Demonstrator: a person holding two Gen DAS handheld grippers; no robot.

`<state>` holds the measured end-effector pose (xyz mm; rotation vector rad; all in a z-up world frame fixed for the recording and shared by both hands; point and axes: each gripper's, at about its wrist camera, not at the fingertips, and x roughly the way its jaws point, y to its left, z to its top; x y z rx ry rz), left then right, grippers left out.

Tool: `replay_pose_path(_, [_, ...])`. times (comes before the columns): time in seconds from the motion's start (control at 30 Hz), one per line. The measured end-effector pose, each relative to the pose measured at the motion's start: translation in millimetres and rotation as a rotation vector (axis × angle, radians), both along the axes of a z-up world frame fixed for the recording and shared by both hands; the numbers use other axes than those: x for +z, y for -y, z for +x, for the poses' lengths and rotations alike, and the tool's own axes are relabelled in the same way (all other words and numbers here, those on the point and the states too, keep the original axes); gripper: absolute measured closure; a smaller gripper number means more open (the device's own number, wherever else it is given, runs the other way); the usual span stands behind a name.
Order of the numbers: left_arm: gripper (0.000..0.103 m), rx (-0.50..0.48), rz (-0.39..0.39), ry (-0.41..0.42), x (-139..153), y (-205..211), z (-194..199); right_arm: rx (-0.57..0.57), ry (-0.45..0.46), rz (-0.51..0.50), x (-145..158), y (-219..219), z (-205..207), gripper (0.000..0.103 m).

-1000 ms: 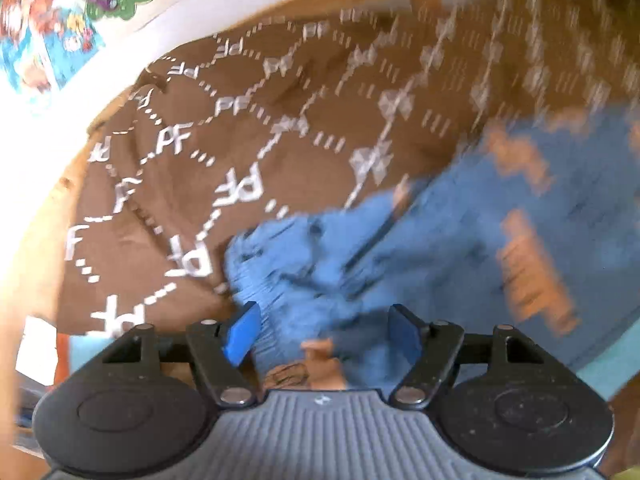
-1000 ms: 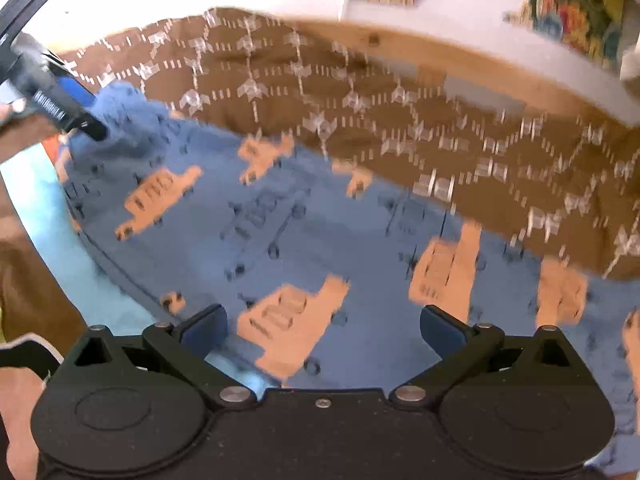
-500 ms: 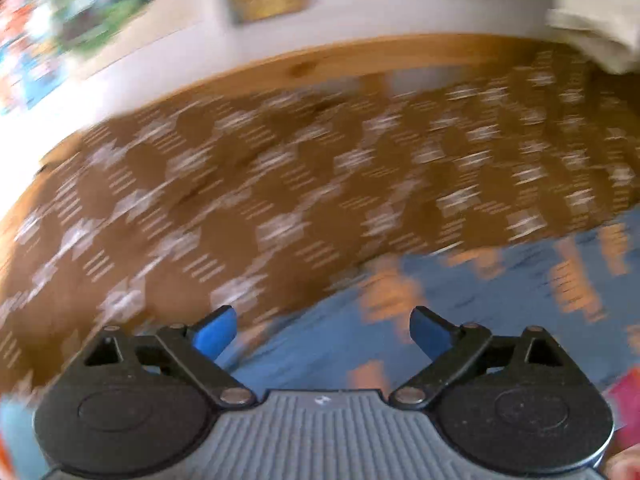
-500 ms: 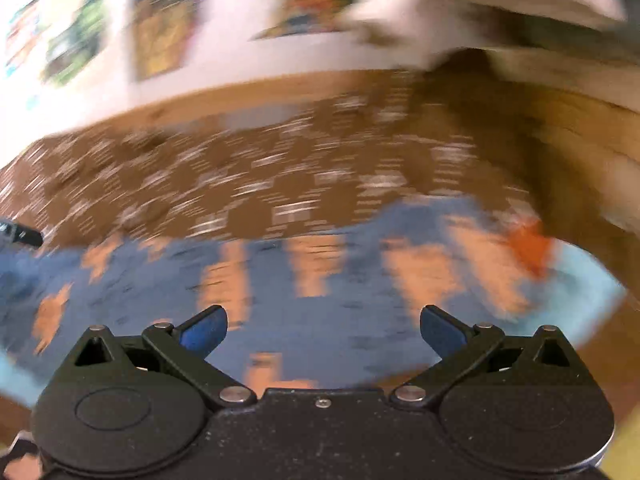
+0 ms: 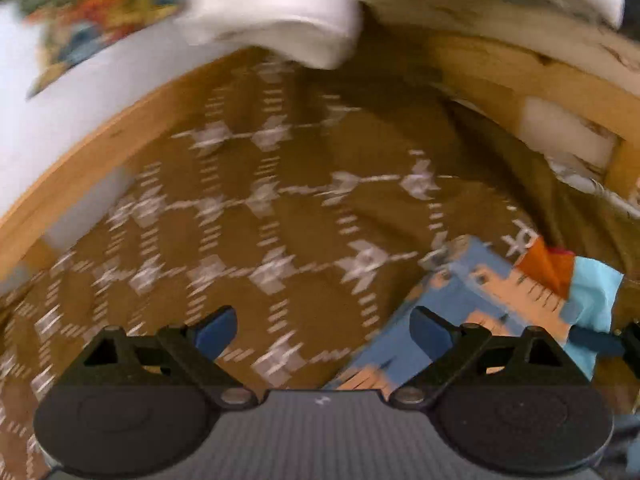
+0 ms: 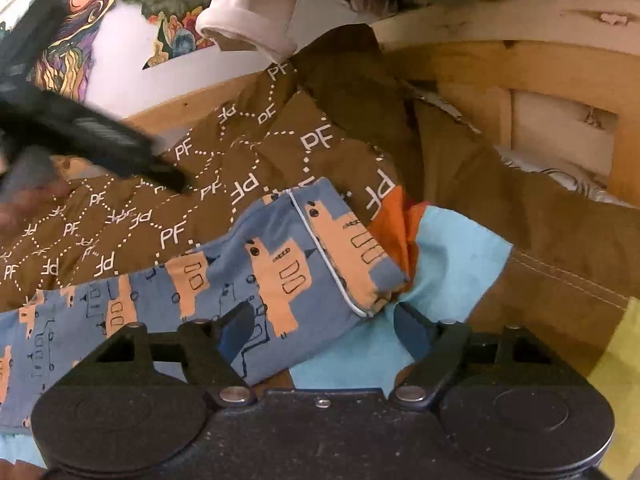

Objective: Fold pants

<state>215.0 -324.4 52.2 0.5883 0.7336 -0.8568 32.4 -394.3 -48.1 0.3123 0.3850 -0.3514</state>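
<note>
You were lining up on the pants (image 6: 256, 272), spread across the brown blanket (image 6: 280, 148): your right gripper (image 6: 324, 320) was closing around the cuff without pinching yet, your left gripper (image 5: 324, 326) spread empty, so next came gripping that cuff.

Open brown bedspread (image 6: 248, 152) lies clear toward 11 o'clock. The wooden bed frame (image 6: 520, 64) walls off 12 to 2 o'clock. The pants (image 6: 256, 276) cover the near bed from 9 to 12, a hanging white cloth (image 5: 276, 8) overhead.
</note>
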Motion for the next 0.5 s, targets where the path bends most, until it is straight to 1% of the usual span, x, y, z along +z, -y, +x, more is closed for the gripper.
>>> replay_pose_path(0.07, [0.009,-0.046,0.025,0.008,-14,23,-7,-0.006,0.003,-0.003,-2,2,1,0.026])
replay_pose_path(0.17, [0.011,-0.062,0.100,0.048,-35,52,-11,-0.026,0.008,-0.003,-3,5,3,0.031])
replay_pose_path(0.23, [0.011,-0.031,0.152,0.065,-50,65,-7,-0.040,-0.002,-0.022,-3,5,3,0.037])
replay_pose_path(0.3, [0.009,0.011,0.193,0.050,-62,72,0,-0.050,-0.014,-0.045,-4,4,7,0.040])
replay_pose_path(0.37, [0.007,0.032,0.174,0.036,-63,72,2,-0.056,-0.002,-0.029,-5,9,8,0.040])
replay_pose_path(0.5, [0.008,0.042,0.166,0.034,-56,64,1,-0.071,0.062,0.057,-5,21,5,0.040])
